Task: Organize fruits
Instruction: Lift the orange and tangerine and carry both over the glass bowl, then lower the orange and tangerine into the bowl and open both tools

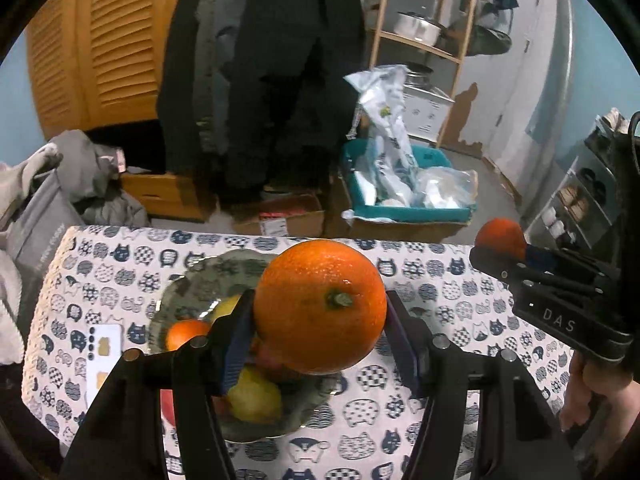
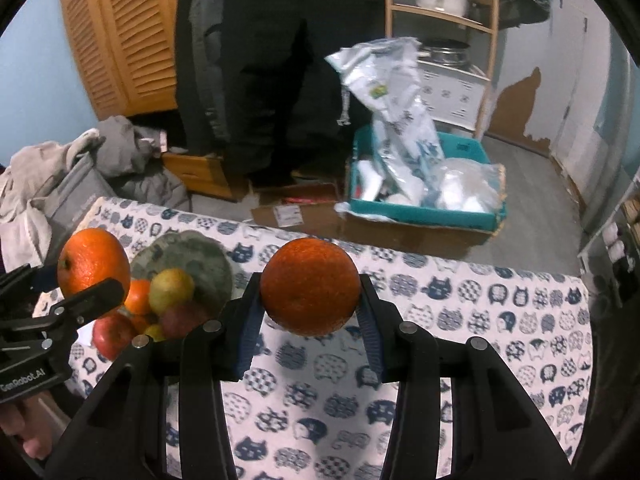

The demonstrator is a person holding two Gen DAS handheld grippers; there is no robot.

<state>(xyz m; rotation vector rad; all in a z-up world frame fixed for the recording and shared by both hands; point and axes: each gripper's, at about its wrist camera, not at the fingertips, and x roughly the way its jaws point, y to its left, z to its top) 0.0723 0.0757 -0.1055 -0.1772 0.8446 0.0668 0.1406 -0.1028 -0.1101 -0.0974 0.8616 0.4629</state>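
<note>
Jaws: left gripper [image 1: 320,332] clamped on large orange [image 1: 320,306], stem end toward the camera; right gripper [image 2: 310,312] clamped on smaller orange [image 2: 310,286]. Both fruits held in air above cat-print tablecloth [image 2: 460,320]. Dish [image 1: 192,280] w/ apples, lemons & tangerine sits near cloth's left edge, under left gripper.

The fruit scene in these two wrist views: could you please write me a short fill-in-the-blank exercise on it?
1. The left gripper is clamped on an ____.
2. The right gripper holds the same kind of fruit, so ____ oranges are off the table.
3. The remaining fruit lies piled in a grey-green ____.
4. The tablecloth is printed with blue ____.

Missing words: orange; two; bowl; cats
</note>
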